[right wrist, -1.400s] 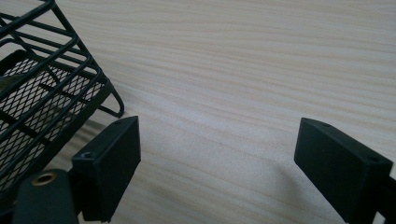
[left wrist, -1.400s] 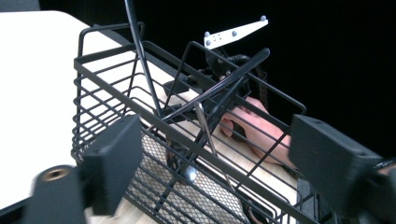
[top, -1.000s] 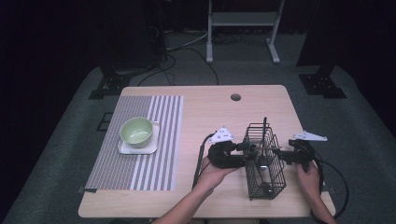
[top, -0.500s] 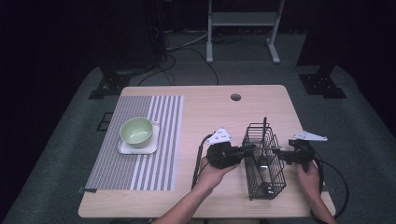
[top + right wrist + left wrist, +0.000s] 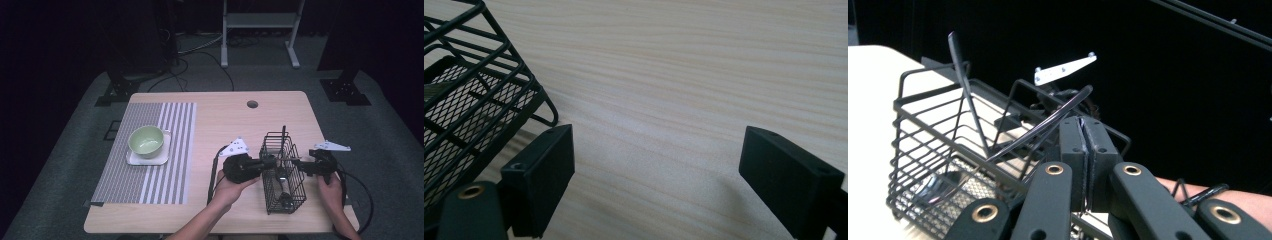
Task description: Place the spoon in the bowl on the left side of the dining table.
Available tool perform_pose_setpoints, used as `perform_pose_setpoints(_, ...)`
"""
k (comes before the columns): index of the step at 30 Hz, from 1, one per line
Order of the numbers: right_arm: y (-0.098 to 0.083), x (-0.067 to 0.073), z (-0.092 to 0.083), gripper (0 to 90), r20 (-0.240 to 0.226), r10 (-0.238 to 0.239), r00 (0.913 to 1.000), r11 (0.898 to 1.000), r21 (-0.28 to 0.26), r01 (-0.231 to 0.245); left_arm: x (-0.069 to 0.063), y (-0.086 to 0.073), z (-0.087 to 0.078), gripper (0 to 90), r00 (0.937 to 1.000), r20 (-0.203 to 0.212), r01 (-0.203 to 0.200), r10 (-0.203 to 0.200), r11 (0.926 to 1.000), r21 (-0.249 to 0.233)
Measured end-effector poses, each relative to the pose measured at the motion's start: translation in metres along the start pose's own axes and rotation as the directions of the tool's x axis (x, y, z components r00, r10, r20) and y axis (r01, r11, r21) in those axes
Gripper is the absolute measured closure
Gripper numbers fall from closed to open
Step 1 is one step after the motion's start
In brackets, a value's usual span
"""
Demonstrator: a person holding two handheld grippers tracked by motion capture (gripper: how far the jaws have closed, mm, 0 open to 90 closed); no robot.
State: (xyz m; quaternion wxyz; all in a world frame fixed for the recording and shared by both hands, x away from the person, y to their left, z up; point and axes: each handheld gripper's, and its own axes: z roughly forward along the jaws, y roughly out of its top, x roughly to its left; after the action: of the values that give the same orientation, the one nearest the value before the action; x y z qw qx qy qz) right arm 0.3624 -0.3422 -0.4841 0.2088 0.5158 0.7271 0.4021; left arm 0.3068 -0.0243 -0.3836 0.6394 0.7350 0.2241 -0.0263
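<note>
A black wire basket [image 5: 283,192] stands at the table's front right with dark utensils in it. One utensil [image 5: 283,135] sticks up from it, and a curved handle [image 5: 1048,129] leans across its rim. My left gripper [image 5: 270,161] reaches in from the left. Its jaws have just been closing, and its pads [image 5: 1071,145] now press together at the basket's near wall [image 5: 948,137], apparently on a thin wire. My right gripper [image 5: 298,162] sits just to the right of the basket [image 5: 469,95]. It [image 5: 659,165] is open over bare wood with nothing between its pads.
A green bowl [image 5: 146,140] rests on a white square plate [image 5: 150,160] on a striped mat [image 5: 172,130] at the left. A cable hole [image 5: 252,104] is in the table's far middle. The table's front edge lies close below the basket.
The left gripper's jaws have come together at the basket's left wall. The basket, the right gripper and the bowl have stayed where they were.
</note>
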Motion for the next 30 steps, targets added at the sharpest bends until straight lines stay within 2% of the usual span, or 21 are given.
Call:
perform_pose_setpoints(3, 0.0, 0.0, 0.0, 13.6, -0.001, 0.001, 1.0, 1.0, -0.001, -0.001, -0.001, 0.001, -0.002, 89.3, 0.9998, 0.011, 0.017, -0.017, 0.9997, -0.017)
perform_pose_setpoints(9, 0.0, -0.001, 0.0, 13.6, -0.006, 0.004, 1.0, 1.0, -0.004, -0.004, -0.002, 0.008, -0.011, 89.3, 0.9999, -0.011, 0.009, -0.009, 0.999, -0.044)
perform_pose_setpoints(19, 0.0, 0.0, 0.0, 13.6, -0.003, 0.004, 1.0, 1.0, -0.002, -0.004, -0.004, 0.019, -0.023, 89.3, 1.0, -0.007, -0.004, 0.003, 0.9978, -0.067)
perform_pose_setpoints(30, 0.0, 0.0, 0.0, 13.6, -0.003, 0.004, 1.0, 1.0, -0.001, -0.004, -0.007, 0.035, -0.038, 89.3, 0.9998, -0.016, -0.01, 0.008, 0.9935, -0.113)
